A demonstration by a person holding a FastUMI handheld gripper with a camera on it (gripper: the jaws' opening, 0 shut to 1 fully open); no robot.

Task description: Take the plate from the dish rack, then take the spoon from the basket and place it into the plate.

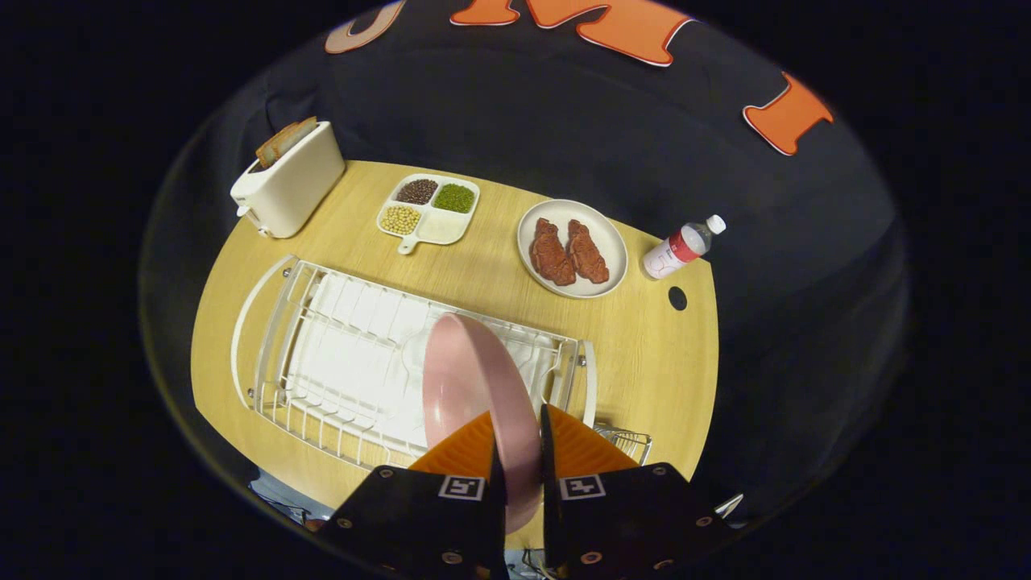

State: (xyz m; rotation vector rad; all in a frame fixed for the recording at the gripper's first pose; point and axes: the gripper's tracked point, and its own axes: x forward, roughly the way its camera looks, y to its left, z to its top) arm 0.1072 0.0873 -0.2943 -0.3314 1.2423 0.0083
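Spanning the scene, the round light-wood tabletop (660,362) carries a white wire dish rack (346,354). Standing on edge above the rack, the pink round plate (475,387) is pinched at its near rim by the hand-held gripper (519,451), one finger on each face. The plate looks gripped but not yet set down, so the first step seems underway. A wire basket (628,441) corner peeks just beyond the right finger; I cannot make out the spoon, which remains to be fetched.

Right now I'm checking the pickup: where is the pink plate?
In the gripper view the pink plate stands on edge between the tongs, which are shut on its rim, over the white dish rack's right end.
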